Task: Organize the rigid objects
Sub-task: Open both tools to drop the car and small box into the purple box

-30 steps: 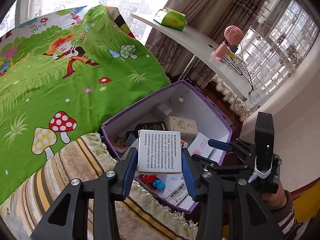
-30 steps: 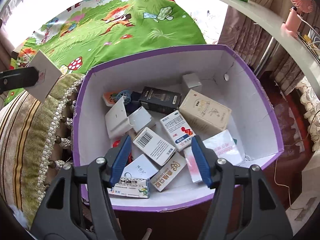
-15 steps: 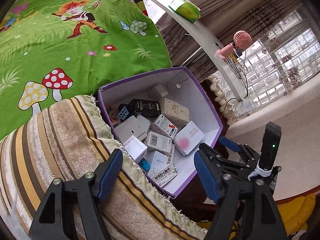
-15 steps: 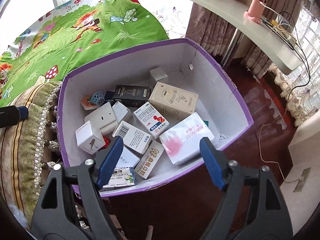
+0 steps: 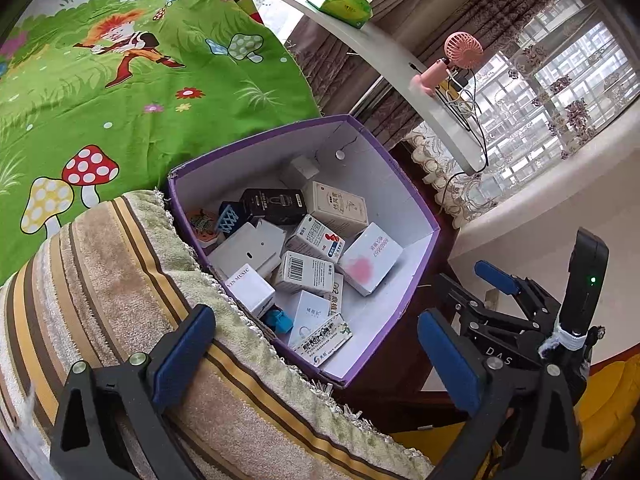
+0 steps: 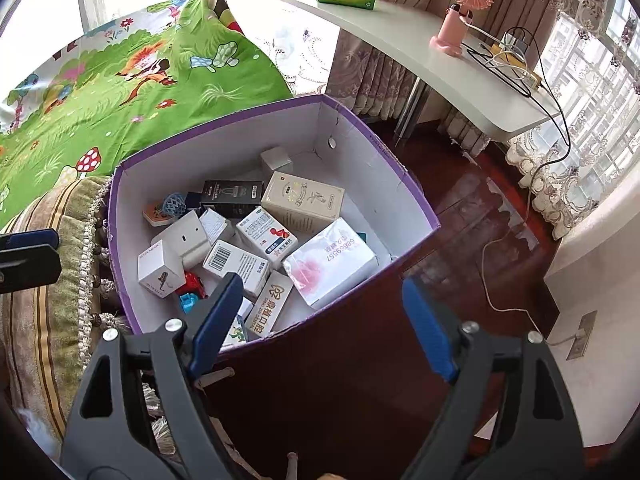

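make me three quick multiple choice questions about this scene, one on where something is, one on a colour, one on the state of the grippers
1. Where is the pink fan?
A. on the white table
B. in the box
C. on the bed

2. What colour is the rim of the box?
A. red
B. purple
C. yellow

3. How are the left gripper and right gripper?
A. both shut
B. one holds a carton
C. both open, empty

Answers: 1 A, the fan stands on the tabletop; 2 B, the box's edge is purple; 3 C, both pairs of blue fingers are spread wide with nothing between them.

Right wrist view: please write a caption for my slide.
Open right gripper above purple box filled with small cartons.
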